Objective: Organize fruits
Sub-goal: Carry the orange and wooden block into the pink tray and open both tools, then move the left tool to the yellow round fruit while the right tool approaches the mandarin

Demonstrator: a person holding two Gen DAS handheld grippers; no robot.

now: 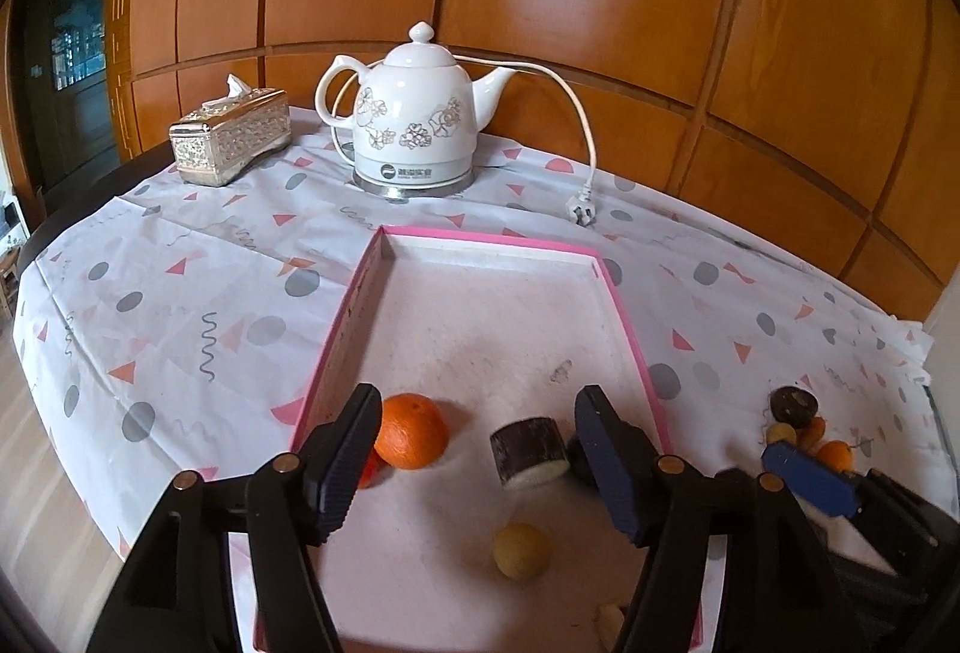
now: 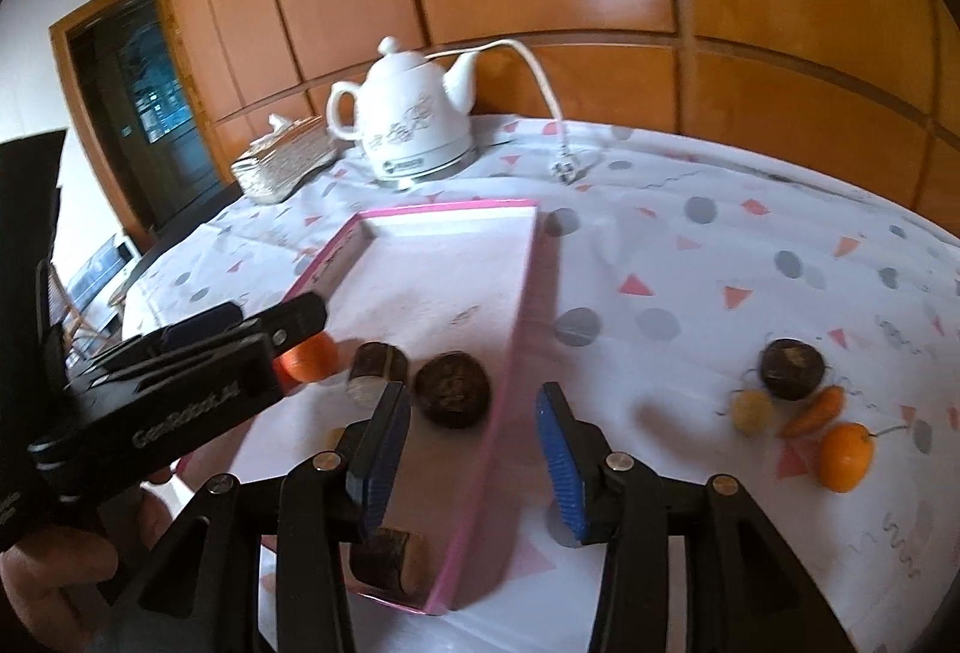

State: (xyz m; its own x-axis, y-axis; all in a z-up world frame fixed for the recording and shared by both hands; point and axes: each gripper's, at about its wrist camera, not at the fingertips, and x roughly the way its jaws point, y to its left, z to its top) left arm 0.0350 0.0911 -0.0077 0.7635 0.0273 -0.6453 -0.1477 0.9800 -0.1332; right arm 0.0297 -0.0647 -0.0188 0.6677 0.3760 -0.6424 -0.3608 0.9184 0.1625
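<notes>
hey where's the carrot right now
In the right wrist view, the carrot lies on the tablecloth at the right, outside the pink tray, between a dark round fruit and a small orange.

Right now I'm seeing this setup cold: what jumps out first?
The pink-rimmed tray at the centre of the patterned tablecloth holds a bright orange near its left wall. Behind it stands a white floral kettle against the wood panelling. A cluster of small fruits lies on the cloth right of the tray.
</notes>
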